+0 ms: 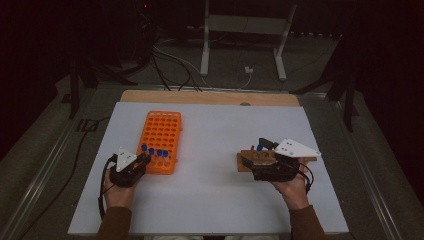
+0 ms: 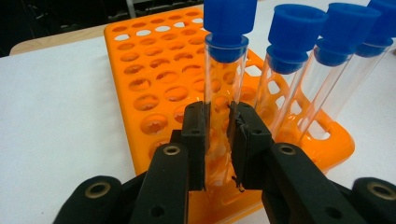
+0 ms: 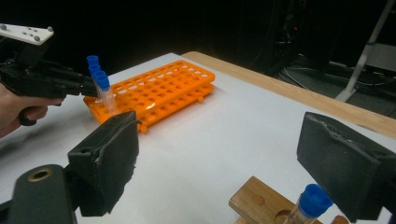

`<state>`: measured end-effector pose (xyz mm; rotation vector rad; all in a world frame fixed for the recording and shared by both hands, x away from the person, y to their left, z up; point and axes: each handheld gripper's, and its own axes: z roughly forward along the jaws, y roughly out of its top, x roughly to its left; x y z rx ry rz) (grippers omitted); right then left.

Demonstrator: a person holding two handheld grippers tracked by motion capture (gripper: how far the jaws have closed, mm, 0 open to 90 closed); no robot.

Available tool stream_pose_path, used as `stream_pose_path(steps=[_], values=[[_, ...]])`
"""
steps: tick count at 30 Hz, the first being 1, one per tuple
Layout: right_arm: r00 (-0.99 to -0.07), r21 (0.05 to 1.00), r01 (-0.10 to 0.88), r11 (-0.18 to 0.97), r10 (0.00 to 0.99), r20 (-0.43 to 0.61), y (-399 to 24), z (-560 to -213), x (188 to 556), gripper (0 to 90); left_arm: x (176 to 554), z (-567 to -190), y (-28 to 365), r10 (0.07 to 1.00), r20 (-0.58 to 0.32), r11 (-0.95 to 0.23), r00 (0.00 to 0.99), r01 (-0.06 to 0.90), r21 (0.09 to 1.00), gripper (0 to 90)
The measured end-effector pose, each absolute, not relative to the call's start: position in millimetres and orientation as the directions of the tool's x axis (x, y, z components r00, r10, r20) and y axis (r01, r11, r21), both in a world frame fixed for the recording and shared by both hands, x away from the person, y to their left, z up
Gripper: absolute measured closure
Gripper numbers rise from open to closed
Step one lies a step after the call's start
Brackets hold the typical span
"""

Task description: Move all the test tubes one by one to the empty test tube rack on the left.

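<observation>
An orange tube rack point(image 1: 162, 131) lies on the left of the white table top, with several blue-capped clear tubes point(image 1: 159, 153) upright in its near row. My left gripper point(image 2: 218, 112) is shut on the glass of the end tube point(image 2: 224, 79), just below its blue cap; that tube stands in a rack point(image 2: 154, 84) hole. On the right, a wooden tube block point(image 1: 246, 161) holds one blue-capped tube point(image 3: 312, 201). My right gripper point(image 3: 222, 128) is open over the block, jaws wide apart on either side of that tube, pads clear of it.
The white board point(image 1: 215, 200) covers a wooden table whose far edge point(image 1: 210, 97) shows behind it. Beyond the table, a metal stand point(image 1: 242, 30) and cables point(image 1: 175, 65) lie on the dark floor. Open board lies between rack and block.
</observation>
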<state>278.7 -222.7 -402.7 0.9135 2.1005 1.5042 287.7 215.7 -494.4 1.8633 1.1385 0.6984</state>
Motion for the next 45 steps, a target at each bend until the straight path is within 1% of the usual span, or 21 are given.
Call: stream_pose_path(steps=[4, 9, 23, 25, 31, 34, 38, 39, 42, 45], values=[[-0.705, 0.938, 0.278, 0.206, 0.707, 0.053, -224.1, -402.8, 278.3, 12.8, 287.5, -495.2, 215.0, 0.9, 0.039, -0.257, 0.434, 0.456, 0.852, 77.9], [-0.703, 0.939, 0.278, 0.203, 0.709, 0.055, -225.5, -402.9, 278.1, 12.8, 287.3, -496.7, 216.4, 0.903, 0.017, -0.243, 0.429, 0.477, 0.844, 78.0], [-0.7, 0.936, 0.286, 0.205, 0.712, 0.058, -225.4, -405.1, 279.7, 12.8, 287.1, -496.5, 220.6, 0.902, -0.026, -0.209, 0.431, 0.489, 0.847, 76.9], [-0.7, 0.936, 0.286, 0.204, 0.712, 0.058, -225.4, -405.1, 279.9, 12.8, 286.8, -496.0, 220.8, 0.905, -0.023, -0.211, 0.426, 0.493, 0.844, 71.7], [-0.695, 0.936, 0.289, 0.201, 0.716, 0.061, -227.5, -405.8, 280.7, 12.8, 284.3, -493.4, 225.2, 0.909, -0.033, -0.196, 0.415, 0.495, 0.847, 62.6], [-0.69, 0.936, 0.29, 0.201, 0.721, 0.059, -229.5, -406.4, 281.5, 12.8, 281.9, -491.2, 228.9, 0.905, -0.055, -0.179, 0.421, 0.496, 0.85, 57.0], [-0.68, 0.934, 0.29, 0.208, 0.732, 0.048, -231.9, -407.2, 282.4, 12.8, 276.7, -486.2, 232.0, 0.896, -0.065, -0.169, 0.44, 0.474, 0.864, 53.8], [-0.676, 0.934, 0.29, 0.208, 0.736, 0.046, -232.5, -407.5, 283.0, 12.8, 276.0, -485.1, 232.6, 0.894, -0.069, -0.164, 0.442, 0.468, 0.868, 51.6], [-0.665, 0.932, 0.295, 0.212, 0.746, 0.04, -234.6, -409.6, 285.0, 12.8, 273.7, -482.7, 233.9, 0.896, -0.077, -0.147, 0.438, 0.456, 0.878, 40.3], [-0.652, 0.929, 0.306, 0.209, 0.757, 0.044, -238.0, -413.5, 288.0, 12.8, 272.5, -481.1, 233.2, 0.905, -0.07, -0.138, 0.42, 0.446, 0.885, 25.4]])
